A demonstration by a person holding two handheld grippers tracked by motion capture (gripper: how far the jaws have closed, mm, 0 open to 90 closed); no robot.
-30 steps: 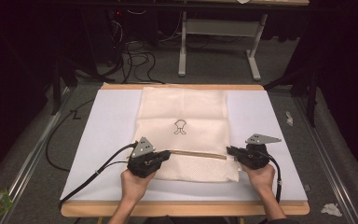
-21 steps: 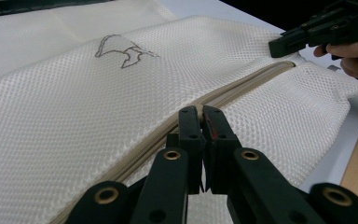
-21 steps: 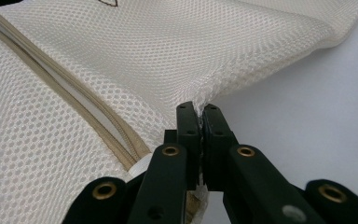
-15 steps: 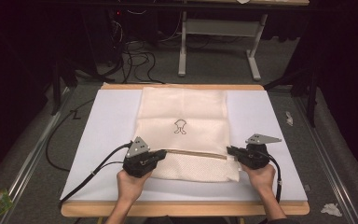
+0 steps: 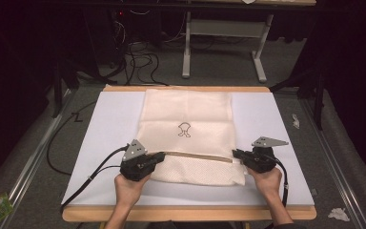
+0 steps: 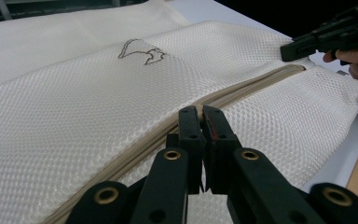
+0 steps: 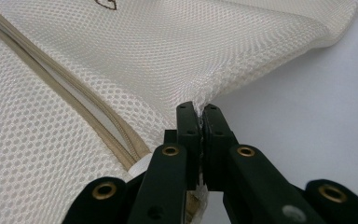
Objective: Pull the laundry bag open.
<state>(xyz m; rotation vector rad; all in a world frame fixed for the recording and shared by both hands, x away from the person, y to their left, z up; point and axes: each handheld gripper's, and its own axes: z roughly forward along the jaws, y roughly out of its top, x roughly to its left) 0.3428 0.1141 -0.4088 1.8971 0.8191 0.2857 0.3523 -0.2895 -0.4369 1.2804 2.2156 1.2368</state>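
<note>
Mesh laundry bag [image 5: 188, 138], cream with a small dark emblem [image 5: 184, 130], lies flat on the white mat [image 5: 105, 138] in the middle of the table, its beige zipper [image 5: 198, 156] running across it between the two grippers. Against the high view a second ago, the left gripper [image 5: 159, 156] sits slightly further left along the zipper line, while the right gripper [image 5: 235, 153] has not moved; this suggests the zipper is being drawn along, though whether it is opening or closing cannot be told. In the left gripper view the left gripper's jaws stand pressed together right on the zipper track [image 6: 242, 91], presumably pinching the pull tab, which itself is hidden between them. In the right gripper view the right gripper's jaws are clamped on a puckered fold of the mesh [image 7: 200, 93] at the bag's edge, just beside the zipper's end [image 7: 137, 156], holding the fabric taut. The bag stretches away from both grippers toward the far side of the table.
</note>
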